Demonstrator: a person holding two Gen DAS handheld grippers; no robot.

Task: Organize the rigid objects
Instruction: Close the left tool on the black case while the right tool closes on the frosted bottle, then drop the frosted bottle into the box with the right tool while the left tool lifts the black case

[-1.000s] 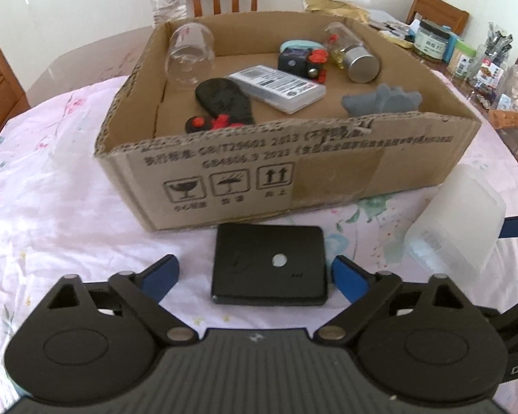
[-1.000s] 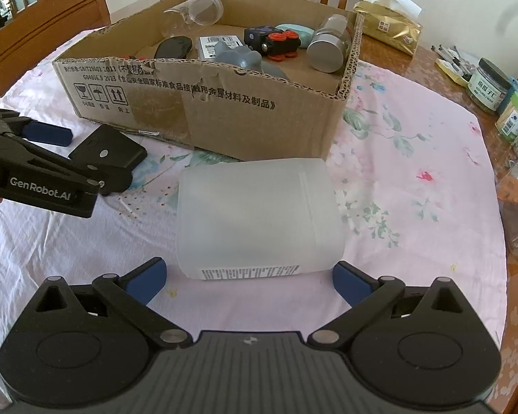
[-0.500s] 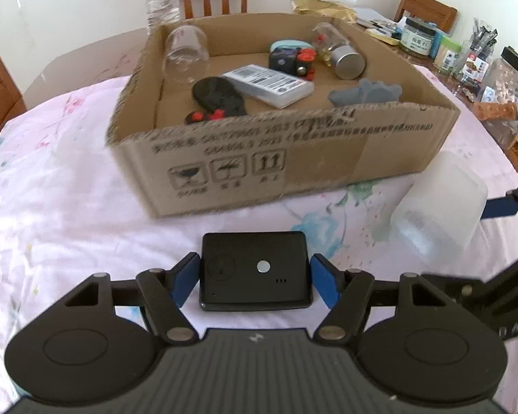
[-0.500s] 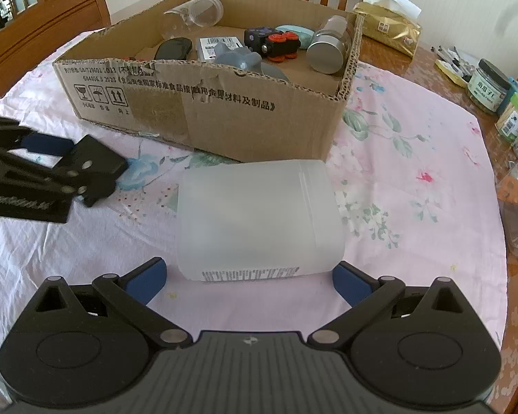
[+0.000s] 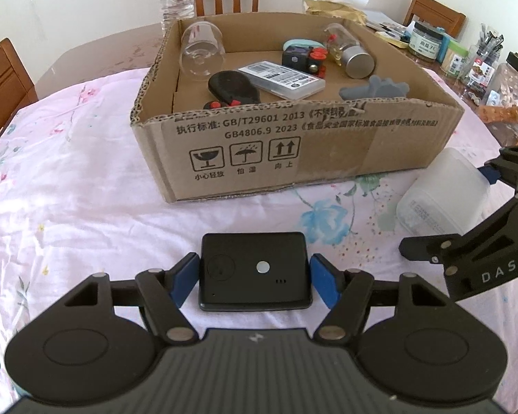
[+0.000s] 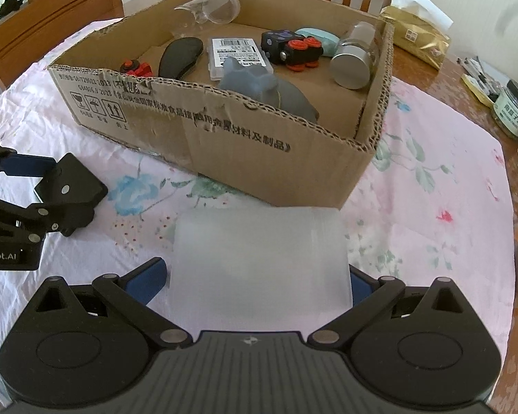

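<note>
Black and flat, the small device [image 5: 255, 270] sits low in the centre of the left wrist view, pinched at both sides by the blue pads [image 5: 184, 277] of the left tool [image 5: 255, 277]; whether it is clear of the pink floral cloth [image 5: 69, 179] on the bench cannot be told. At the right edge of that view the right tool [image 5: 480, 227] closes round the frosted plastic container [image 5: 442, 195]. In the right wrist view this container [image 6: 260, 258] fills the lower centre, with the right tool [image 6: 259, 277] pressing on its two sides. Behind both, in the upper half of each view, stands the open cardboard box [image 5: 328, 151]. Inside it lie a clear glass [image 5: 201, 51], a black oval piece [image 5: 233, 86], a labelled case [image 5: 281, 78], a grey toy [image 6: 259, 84] and a metal-capped jar [image 6: 354, 58].
</note>
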